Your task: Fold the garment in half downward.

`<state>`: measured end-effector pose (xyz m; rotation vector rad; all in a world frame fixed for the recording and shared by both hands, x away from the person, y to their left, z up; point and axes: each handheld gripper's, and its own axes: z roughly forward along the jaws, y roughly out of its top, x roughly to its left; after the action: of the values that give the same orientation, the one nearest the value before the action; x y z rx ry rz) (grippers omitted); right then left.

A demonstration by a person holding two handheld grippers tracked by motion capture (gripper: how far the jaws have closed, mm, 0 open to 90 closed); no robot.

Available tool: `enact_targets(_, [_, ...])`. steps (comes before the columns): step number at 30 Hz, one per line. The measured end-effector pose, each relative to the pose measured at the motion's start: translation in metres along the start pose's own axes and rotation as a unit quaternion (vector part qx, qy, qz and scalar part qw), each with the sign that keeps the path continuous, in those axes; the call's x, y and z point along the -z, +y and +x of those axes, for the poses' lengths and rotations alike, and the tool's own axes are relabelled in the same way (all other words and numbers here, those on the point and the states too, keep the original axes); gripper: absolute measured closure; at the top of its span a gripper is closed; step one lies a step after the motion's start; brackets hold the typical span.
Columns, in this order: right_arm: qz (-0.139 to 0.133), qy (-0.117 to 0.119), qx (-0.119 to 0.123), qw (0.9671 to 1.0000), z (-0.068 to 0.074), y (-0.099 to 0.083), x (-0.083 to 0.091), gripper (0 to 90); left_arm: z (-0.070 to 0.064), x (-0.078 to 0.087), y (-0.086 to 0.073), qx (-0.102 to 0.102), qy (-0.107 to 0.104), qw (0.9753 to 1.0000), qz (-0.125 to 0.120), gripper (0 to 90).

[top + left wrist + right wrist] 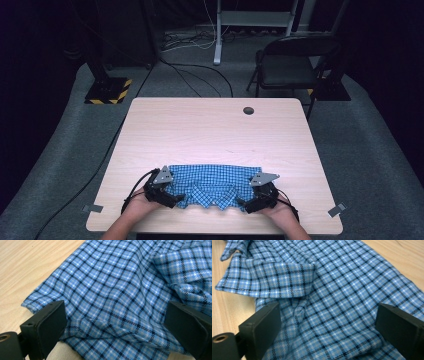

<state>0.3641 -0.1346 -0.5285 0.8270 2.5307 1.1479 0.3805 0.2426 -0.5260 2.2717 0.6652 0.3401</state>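
In the left gripper view the two black jaws stand wide apart, released, with a broad stretch of blue checked shirt (112, 297) lying between them; the left gripper (115, 322) holds nothing. The jaw pads are flat, matte blocks with squared corners. The cloth is a soft woven plaid of light blue, white and near-black lines, rumpled into low ridges, and one raised fold runs across just ahead of the jaws. Its hemmed edge ends on the bare wood at the left of that view.

The right gripper (327, 327) is likewise spread open over the fabric, jaws well apart and clasping nothing. Just beyond its left jaw the stiffer collar (269, 280) lies folded over, its stitched edge crisp and its point reaching onto the wood.

From the high view, the shirt (215, 182) lies as a wide band near the table's front edge, its far edge straight, its near edge bunched at the middle. The left gripper (167, 195) sits at its left end, the right gripper (255, 197) at its right end. The table (210, 130) is pale smooth wood grain, bare from the shirt to the far edge, where a round dark cable hole (248, 110) sits.
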Motion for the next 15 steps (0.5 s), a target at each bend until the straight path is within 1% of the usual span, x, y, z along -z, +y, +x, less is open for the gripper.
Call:
enact_targets(3, [0.001,0.001,-0.003,1.0000,-0.001,0.001,0.003,9.5,0.001,0.002,0.001,-0.004,0.000,1.0000,0.007,5.3])
enact_targets(4, [-0.003,0.001,-0.010,0.9999,-0.003,0.002,0.009,9.9,0.002,0.004,0.001,-0.001,-0.001,1.0000,0.007,6.8])
enact_targets(5, [-0.003,0.001,-0.010,0.9999,-0.003,0.002,0.009,9.9,0.003,0.006,0.001,0.005,-0.002,1.0000,0.009,6.8])
enact_targets(6, [-0.007,-0.001,-0.013,0.9999,-0.004,0.002,0.012,9.9,0.004,0.008,0.001,0.009,-0.001,0.9999,0.011,7.5])
enact_targets(7, [-0.016,-0.014,-0.020,0.9996,-0.006,0.003,0.020,9.7,0.006,0.011,0.002,0.016,0.001,0.9998,0.009,8.2])
enact_targets(9, [-0.024,-0.031,-0.024,0.9989,-0.010,0.003,0.025,9.3,0.010,0.016,0.002,0.028,0.003,0.9996,-0.001,8.0])
enact_targets(10, [-0.024,-0.031,-0.024,0.9989,-0.010,0.003,0.025,9.3,0.012,0.018,0.004,0.034,0.003,0.9994,-0.011,8.0])
enact_targets(11, [-0.025,-0.047,-0.032,0.9981,-0.016,0.005,0.026,9.4,0.014,0.019,0.005,0.040,0.003,0.9991,-0.016,6.8])
enact_targets(12, [-0.021,-0.051,-0.038,0.9978,-0.019,0.006,0.025,9.5,0.016,0.019,0.006,0.048,0.000,0.9985,-0.024,6.5])
enact_targets(13, [-0.017,-0.051,-0.043,0.9977,-0.021,0.008,0.023,10.0,0.020,0.018,0.009,0.064,-0.005,0.9974,-0.034,5.9])
enact_targets(15, [-0.012,-0.045,-0.042,0.9980,-0.024,0.009,0.018,11.9,0.021,0.016,0.011,0.065,-0.004,0.9973,-0.034,6.1])
